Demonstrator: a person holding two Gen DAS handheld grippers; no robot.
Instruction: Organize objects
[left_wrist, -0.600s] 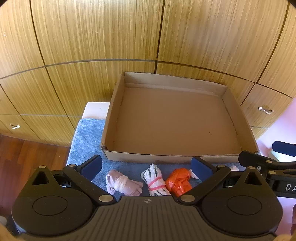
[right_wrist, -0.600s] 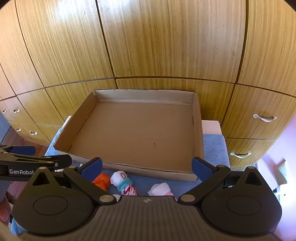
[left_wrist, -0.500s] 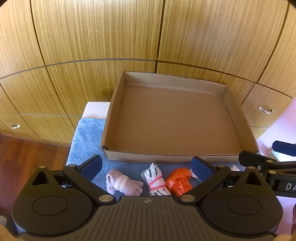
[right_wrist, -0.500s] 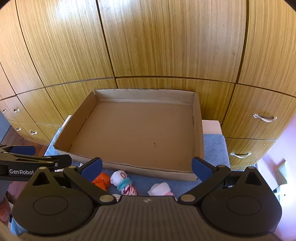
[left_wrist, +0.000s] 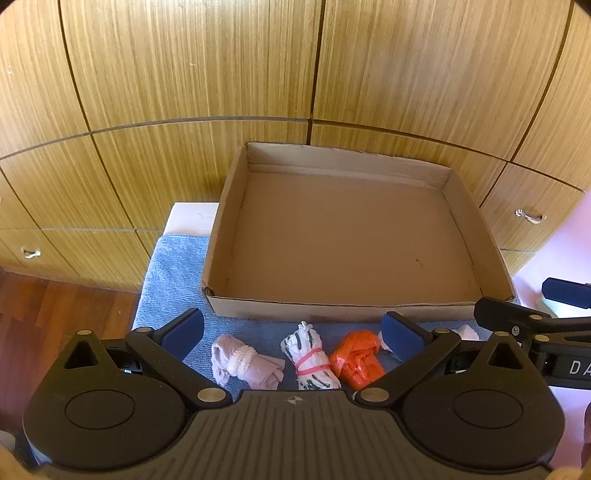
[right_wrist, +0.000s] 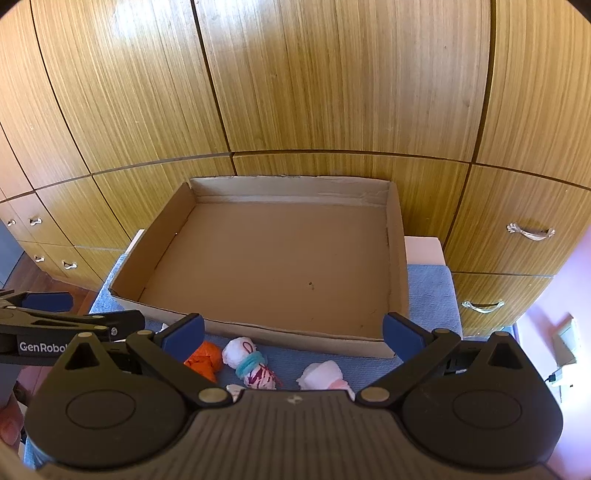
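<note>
I had both grippers tipped steeply down toward the near edge of the table. The left gripper (left_wrist: 293, 330) stood with its jaws spread wide and nothing between the blue pads; the right gripper (right_wrist: 293, 330) was equally wide and empty, hanging just beside the left one, whose black frame crossed the lower left of my right view.

The cardboard box (left_wrist: 354, 306) was a shallow, plain brown tray with low walls and a slightly ragged far rim, its floor bare apart from a small dark speck. It sat on a blue terry towel (left_wrist: 170, 266) against the wood-grain cabinet doors (left_wrist: 184, 74).

On the towel, in front of the box's near wall, lay a row of small rolled cloth bundles. From the left camera I saw a pale lilac bundle (left_wrist: 245, 363) bound with a white band, a white bundle with dark stripes (left_wrist: 312, 360) tied with red elastic, and a crinkled orange bundle (left_wrist: 356, 360). From the right camera I saw a white bundle with magenta marks (right_wrist: 251, 365) ringed by a teal band, and a white-and-pink bundle (right_wrist: 323, 374).

The gripper bodies cut off the near ends of most bundles, so I could not tell whether more lay closer to me.
</note>
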